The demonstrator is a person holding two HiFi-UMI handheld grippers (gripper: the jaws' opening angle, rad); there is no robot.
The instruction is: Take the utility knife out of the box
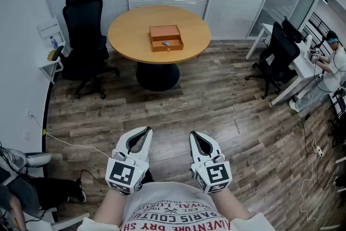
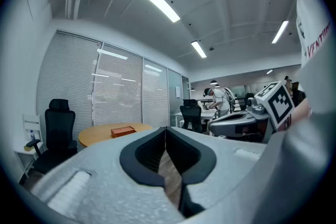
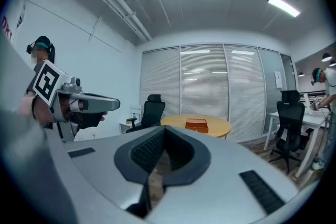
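Note:
An open orange-brown wooden box point(image 1: 166, 38) lies on the round wooden table point(image 1: 130, 35) far across the room. A small dark object point(image 1: 165, 43) rests in its front half; it is too small to identify. The box also shows as a small orange block in the left gripper view point(image 2: 124, 130) and the right gripper view point(image 3: 196, 124). Both grippers are held close to the person's body, far from the table. My left gripper point(image 1: 147, 131) is shut and empty. My right gripper point(image 1: 193, 134) is shut and empty too.
A black office chair point(image 1: 85, 35) stands left of the table. Another black chair point(image 1: 279, 54) and a white desk point(image 1: 294, 70) stand at the right, where a person point(image 1: 332, 59) sits. Cables trail over the wooden floor point(image 1: 227, 116) at left and right.

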